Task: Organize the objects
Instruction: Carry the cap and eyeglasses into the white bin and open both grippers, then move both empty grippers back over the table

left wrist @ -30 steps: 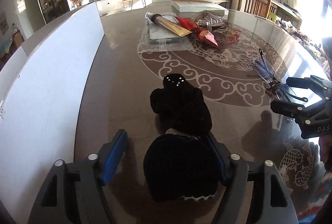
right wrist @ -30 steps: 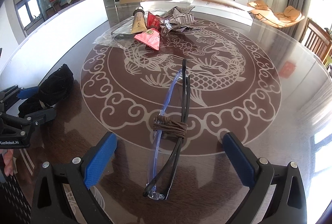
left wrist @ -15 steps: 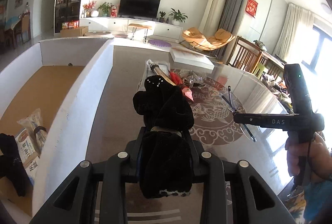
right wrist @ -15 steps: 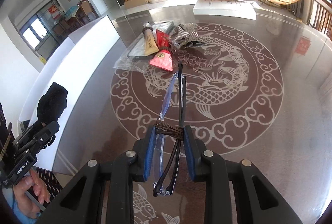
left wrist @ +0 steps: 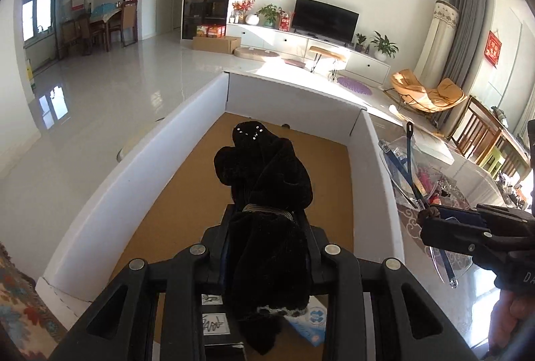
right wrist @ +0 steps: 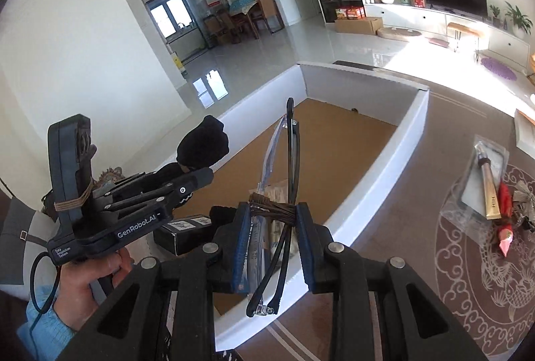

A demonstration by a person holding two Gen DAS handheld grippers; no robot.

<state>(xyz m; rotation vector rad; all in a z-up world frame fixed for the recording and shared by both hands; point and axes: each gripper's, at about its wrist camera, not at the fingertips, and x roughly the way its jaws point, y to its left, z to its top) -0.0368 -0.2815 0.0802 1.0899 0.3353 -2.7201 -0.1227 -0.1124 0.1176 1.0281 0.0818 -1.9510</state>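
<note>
My left gripper (left wrist: 267, 227) is shut on a bundle of black gloves (left wrist: 264, 184) tied with a band, held above the open white box (left wrist: 378, 160) with a brown cardboard floor. My right gripper (right wrist: 272, 220) is shut on a bundle of glasses (right wrist: 291, 153) bound with brown cord, held over the box's near right wall (right wrist: 384, 167). The left gripper with the gloves also shows in the right wrist view (right wrist: 187, 180), and the right gripper with the glasses shows in the left wrist view (left wrist: 431, 214).
Inside the box lie a black carton (right wrist: 184, 232) and a blue-white packet (left wrist: 312, 322). On the patterned round table (right wrist: 418, 227) remain a gold tube (right wrist: 490, 194), a red packet (right wrist: 505, 217) and a clear bag. A patterned cloth (left wrist: 20, 301) lies left of the box.
Both grippers closed on their objects, lifted them off the table and moved left; both now hang over the white box.
</note>
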